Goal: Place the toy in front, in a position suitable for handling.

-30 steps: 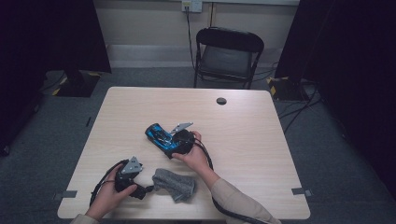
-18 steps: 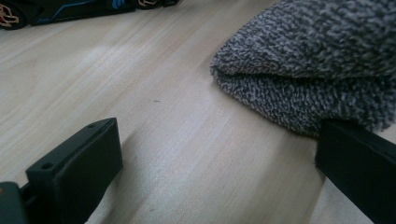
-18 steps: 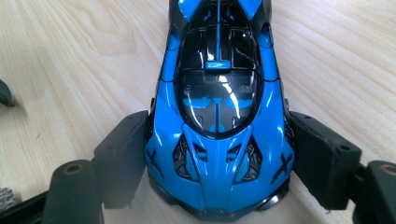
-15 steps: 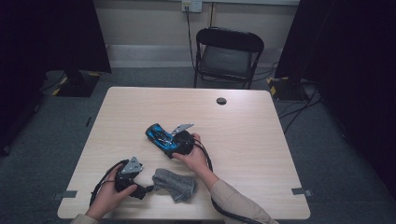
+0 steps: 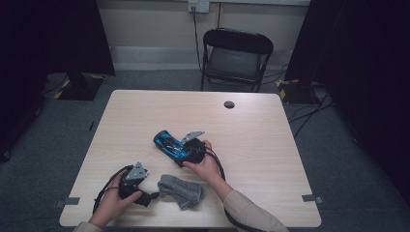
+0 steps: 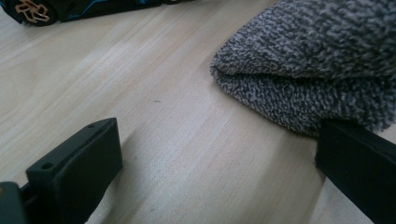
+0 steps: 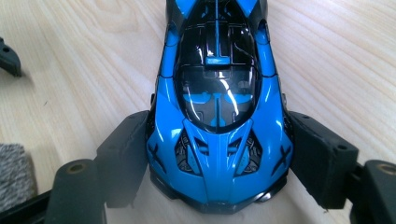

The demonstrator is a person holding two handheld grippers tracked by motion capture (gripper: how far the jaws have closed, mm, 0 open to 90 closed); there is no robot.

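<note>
A: So, any change from a second ago?

B: Barely. Both hands sit where they were. Right gripper point(image 7: 219, 158) jaws have just been closing in around the tail of the blue toy sports car point(image 7: 217, 107). Car is between them, pads against its flanks at the rear wheels.

A: Car position?

B: Middle of the surface point(image 5: 270, 130), same spot and heading as earlier, wheels down, nose pointing away from the right hand point(image 5: 205, 166).

A: Left side?

B: Left gripper point(image 6: 219, 158) low over the wood, jaws spread, nothing between them. Folded grey knit cloth point(image 6: 317, 70) lies just ahead, one jaw close by its edge; contact unclear. Cloth hasn't shifted.

A: Any branding or text?

B: None legible. Car has black X marks on the rear deck and an orange wheel point(image 6: 31, 9), no readable writing.
</note>
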